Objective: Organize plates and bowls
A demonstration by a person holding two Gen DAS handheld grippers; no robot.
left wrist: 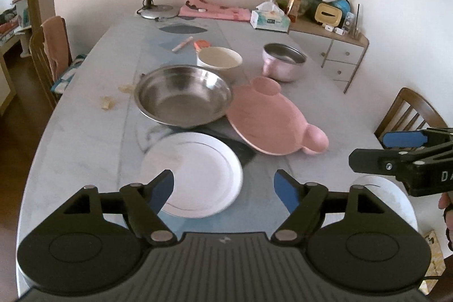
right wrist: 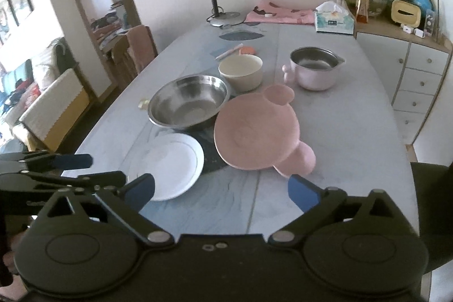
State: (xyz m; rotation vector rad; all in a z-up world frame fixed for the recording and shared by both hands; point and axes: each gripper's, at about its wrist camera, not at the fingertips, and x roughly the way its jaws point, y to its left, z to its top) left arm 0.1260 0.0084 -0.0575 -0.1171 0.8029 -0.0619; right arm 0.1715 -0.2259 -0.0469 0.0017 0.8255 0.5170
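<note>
Left gripper (left wrist: 223, 188): jaws are spread apart, nothing is held between them; it is aimed down at the near table edge.
Right gripper (right wrist: 220, 190): jaws are spread wide and empty; it is seen alongside the left one.
White plate (left wrist: 195, 174): found flat on the table (left wrist: 339, 115) just ahead of the left gripper, partly behind its left finger; from the right gripper it lies ahead and to the left.
Nearer hand: the left is judged nearer the white plate.
Pink eared plate (right wrist: 254, 132): found ahead of the right gripper, tilted, its far edge apparently propped on the steel bowl (right wrist: 188, 104).
Long axis: taken through the two ears, running from far to near right, one ear pointed toward the right gripper.
Further back: cream bowl (right wrist: 240, 71) and pink pot (right wrist: 314, 70) are set well beyond both tools.
</note>
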